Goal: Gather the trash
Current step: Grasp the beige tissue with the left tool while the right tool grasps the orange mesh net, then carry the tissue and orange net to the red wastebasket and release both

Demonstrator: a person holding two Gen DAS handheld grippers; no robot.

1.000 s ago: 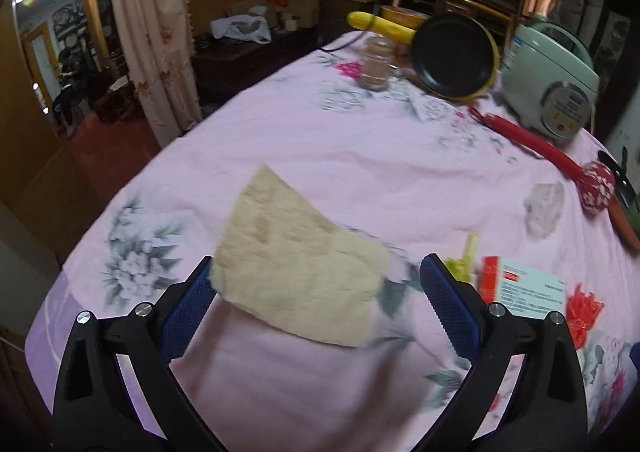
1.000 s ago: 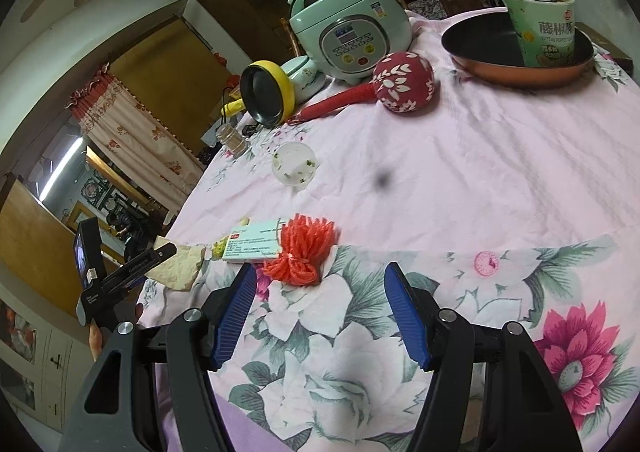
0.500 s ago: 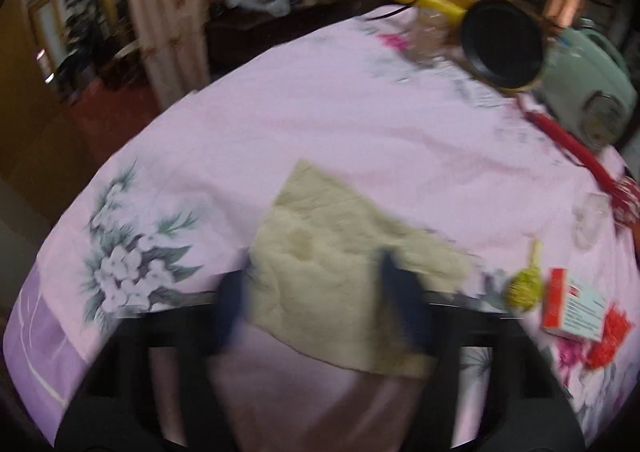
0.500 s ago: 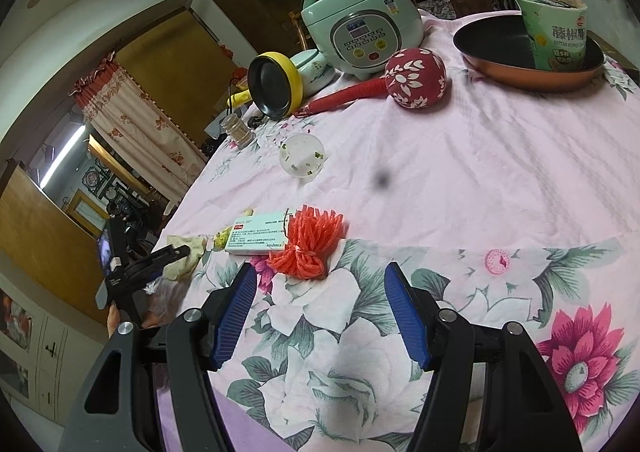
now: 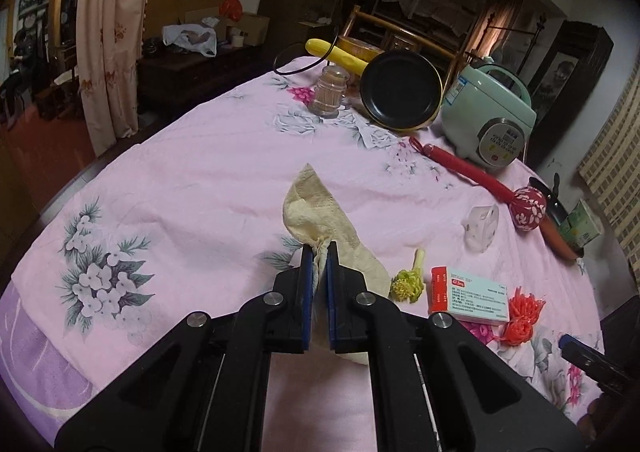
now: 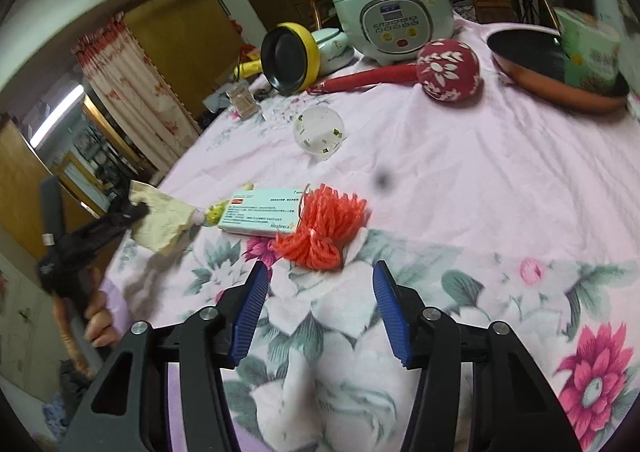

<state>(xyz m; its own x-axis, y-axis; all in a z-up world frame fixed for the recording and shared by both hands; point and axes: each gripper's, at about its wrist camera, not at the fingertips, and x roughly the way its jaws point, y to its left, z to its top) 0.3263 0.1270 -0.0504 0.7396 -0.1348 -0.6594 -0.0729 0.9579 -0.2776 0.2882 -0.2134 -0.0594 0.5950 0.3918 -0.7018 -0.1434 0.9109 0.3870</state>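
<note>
Now the left tongs (image 5: 319, 252) have snapped shut on the crumpled yellowish paper towel (image 5: 320, 212), which a second ago lay flat on the desk (image 5: 200, 180) between wide-open pads; one piece of trash is secured. Meanwhile the right tongs (image 6: 320, 280), empty, are closing toward the frizzy orange mesh tuft (image 6: 320, 228) at their twelve o'clock, beside the flat medicine box (image 6: 260, 212).

A lived-in home: floral tablecloth (image 5: 208, 188), rice cooker (image 5: 486, 120), curtain (image 5: 110, 24).

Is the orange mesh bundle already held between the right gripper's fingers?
No: the orange mesh bundle lies on the tablecloth ahead of the right gripper, whose closing jaws have nothing between them.
</note>
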